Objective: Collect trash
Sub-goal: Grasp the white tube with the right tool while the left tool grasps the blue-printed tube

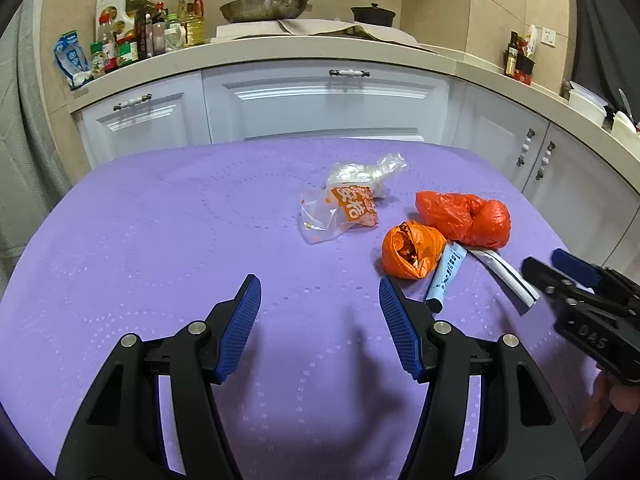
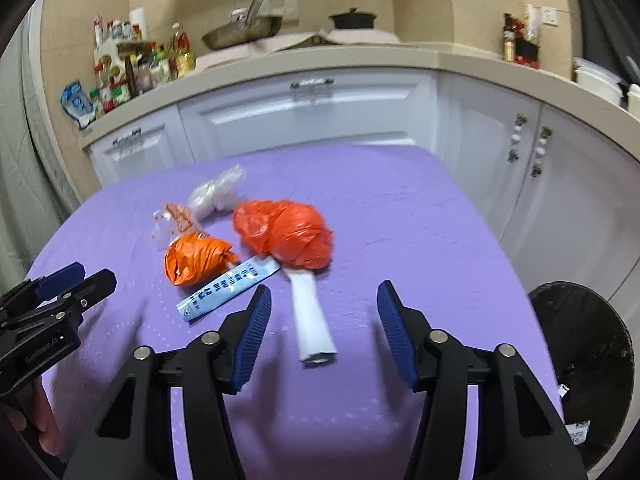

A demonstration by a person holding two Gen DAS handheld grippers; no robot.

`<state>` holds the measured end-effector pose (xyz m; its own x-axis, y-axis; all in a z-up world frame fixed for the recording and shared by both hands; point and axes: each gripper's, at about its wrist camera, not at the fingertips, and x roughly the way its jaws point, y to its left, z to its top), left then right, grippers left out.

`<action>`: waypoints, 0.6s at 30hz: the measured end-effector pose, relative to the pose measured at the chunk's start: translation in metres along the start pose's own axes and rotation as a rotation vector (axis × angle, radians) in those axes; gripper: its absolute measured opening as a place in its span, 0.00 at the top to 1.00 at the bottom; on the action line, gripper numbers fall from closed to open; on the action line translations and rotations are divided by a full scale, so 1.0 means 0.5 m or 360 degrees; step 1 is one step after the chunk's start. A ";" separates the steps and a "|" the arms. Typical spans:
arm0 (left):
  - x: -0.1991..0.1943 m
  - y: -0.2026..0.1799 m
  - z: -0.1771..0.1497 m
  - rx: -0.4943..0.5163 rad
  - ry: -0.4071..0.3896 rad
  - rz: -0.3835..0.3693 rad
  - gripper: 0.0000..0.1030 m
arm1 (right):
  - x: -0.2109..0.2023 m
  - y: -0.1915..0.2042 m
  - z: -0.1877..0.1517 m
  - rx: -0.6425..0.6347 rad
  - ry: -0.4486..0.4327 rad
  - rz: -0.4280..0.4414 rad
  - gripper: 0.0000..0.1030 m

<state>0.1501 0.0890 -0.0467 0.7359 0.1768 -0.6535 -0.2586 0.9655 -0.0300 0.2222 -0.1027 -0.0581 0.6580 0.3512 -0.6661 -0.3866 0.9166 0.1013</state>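
Trash lies on the purple tablecloth point(image 1: 160, 240): a red knotted plastic bag point(image 1: 464, 218) point(image 2: 286, 234), an orange bag point(image 1: 412, 250) point(image 2: 196, 258), a light blue sachet point(image 1: 446, 276) point(image 2: 228, 286), a white packet point(image 1: 506, 276) point(image 2: 310, 318), a clear wrapper with orange print point(image 1: 340, 210) point(image 2: 174, 220) and a crumpled clear bag point(image 1: 366, 174) point(image 2: 214, 192). My left gripper point(image 1: 320, 292) is open and empty, just short of the orange bag. My right gripper point(image 2: 324, 296) is open and empty, with the white packet lying between its fingers. A black bin point(image 2: 588, 364) stands beside the table at the right.
White kitchen cabinets point(image 1: 320, 100) and a counter run behind the table, with bottles point(image 1: 132, 36), a pan point(image 1: 264, 6) and a black pot point(image 1: 372, 14). The right gripper shows at the right edge of the left wrist view point(image 1: 560, 276); the left gripper shows at the left edge of the right wrist view point(image 2: 68, 284).
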 end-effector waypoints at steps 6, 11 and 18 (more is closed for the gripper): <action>0.018 -0.009 0.008 0.0018 0.0034 -0.0050 0.42 | 0.036 0.011 0.004 -0.0019 0.0125 -0.0009 0.58; 0.031 -0.018 0.010 0.0028 0.0056 -0.0095 0.42 | 0.055 0.012 0.001 -0.0035 0.0214 0.0013 0.72; 0.038 -0.043 0.009 0.0067 0.0074 -0.0154 0.42 | 0.057 0.010 0.000 -0.0050 0.0237 0.0036 0.83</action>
<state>0.1726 0.0724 -0.0548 0.7261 0.0742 -0.6836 -0.1604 0.9850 -0.0634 0.2389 -0.0879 -0.0765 0.5466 0.3372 -0.7665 -0.4219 0.9016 0.0957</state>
